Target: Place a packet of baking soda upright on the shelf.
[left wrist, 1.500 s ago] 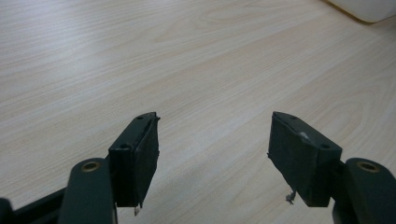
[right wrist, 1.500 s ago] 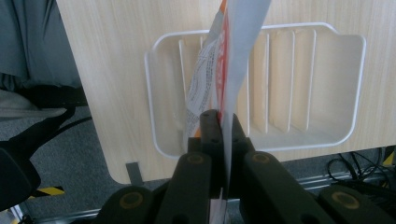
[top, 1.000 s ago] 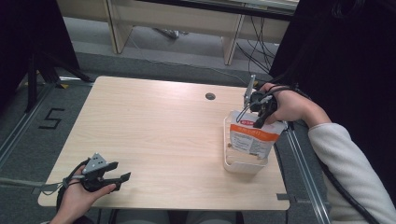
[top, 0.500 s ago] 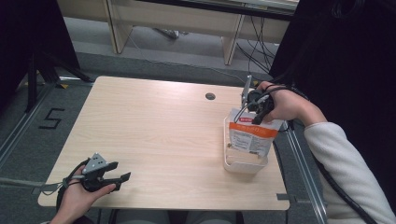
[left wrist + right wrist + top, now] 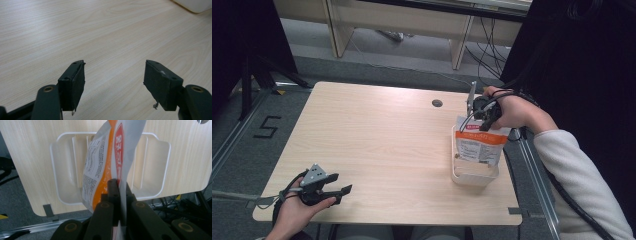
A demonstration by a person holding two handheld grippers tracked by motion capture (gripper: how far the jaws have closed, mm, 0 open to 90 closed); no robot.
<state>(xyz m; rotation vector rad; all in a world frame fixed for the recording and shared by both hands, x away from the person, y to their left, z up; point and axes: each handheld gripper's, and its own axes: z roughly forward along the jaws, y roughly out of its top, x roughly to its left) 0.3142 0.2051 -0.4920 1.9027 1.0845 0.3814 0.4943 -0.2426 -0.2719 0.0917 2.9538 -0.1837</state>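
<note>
A white and orange pouch hangs upright with its lower end inside a white slotted rack near the table's right edge. My right gripper points down and is shut on the pouch's top edge. In the right gripper view the jaws pinch the pouch over the rack, which has several dividers. My left gripper rests low near the table's front left corner, open, with nothing between its fingers.
A round cable hole lies in the table behind the rack. The rack stands close to the table's right edge. Bare wood spreads across the table's middle and left. A desk frame and cables stand beyond the far edge.
The right gripper has lifted the pouch slightly and shifted it a little away from me. The left gripper has stayed still.
</note>
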